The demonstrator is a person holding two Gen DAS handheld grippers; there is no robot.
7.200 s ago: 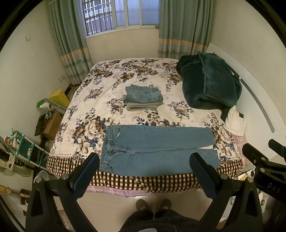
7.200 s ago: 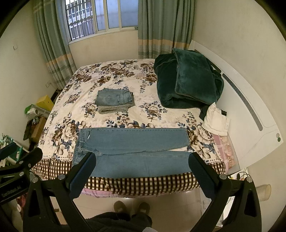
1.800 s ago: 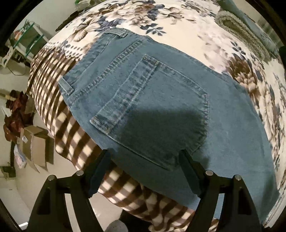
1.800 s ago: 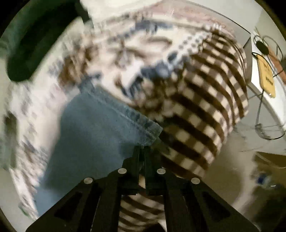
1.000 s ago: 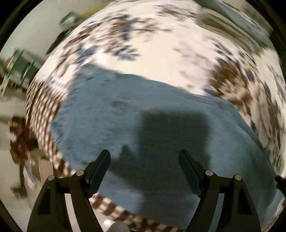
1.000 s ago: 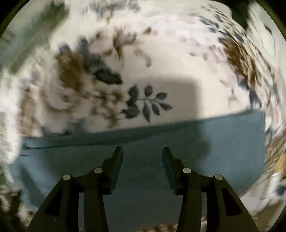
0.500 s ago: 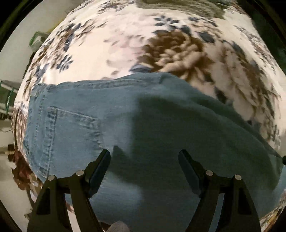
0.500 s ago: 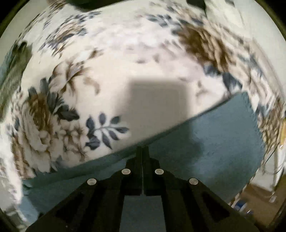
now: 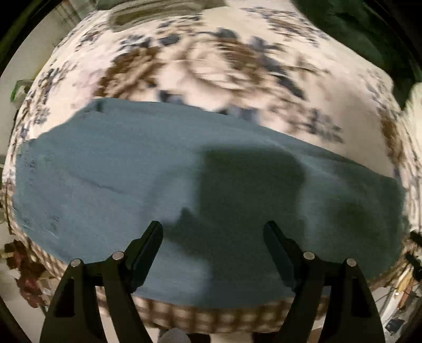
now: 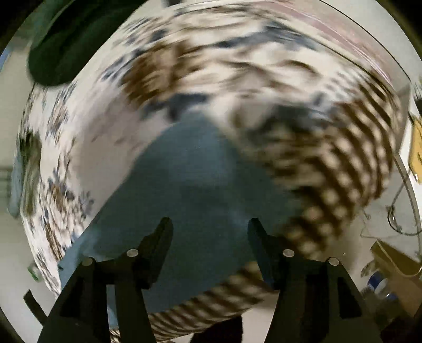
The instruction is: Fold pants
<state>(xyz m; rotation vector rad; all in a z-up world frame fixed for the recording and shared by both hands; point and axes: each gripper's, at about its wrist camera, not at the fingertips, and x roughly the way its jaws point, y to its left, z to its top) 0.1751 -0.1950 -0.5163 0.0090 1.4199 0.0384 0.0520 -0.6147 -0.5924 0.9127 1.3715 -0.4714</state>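
The blue jeans [image 9: 163,179] lie folded lengthwise along the near edge of the floral bed [image 9: 211,68]. My left gripper [image 9: 212,237] is open and empty, hovering close above the middle of the denim. In the right wrist view the leg end of the jeans [image 10: 195,179] lies by the bed's checked border [image 10: 337,168]. My right gripper [image 10: 209,232] is open and empty just above that leg end. Both views are motion-blurred.
A dark green blanket [image 9: 364,29] lies at the far right of the bed and also shows in the right wrist view [image 10: 60,44]. A folded stack of clothes [image 9: 158,13] sits farther back. Boxes and cables [image 10: 395,253] lie on the floor beside the bed.
My right gripper, shut half a second ago, has opened and swung toward the leg end. My left gripper stayed open and slid right along the jeans, away from the back pocket.
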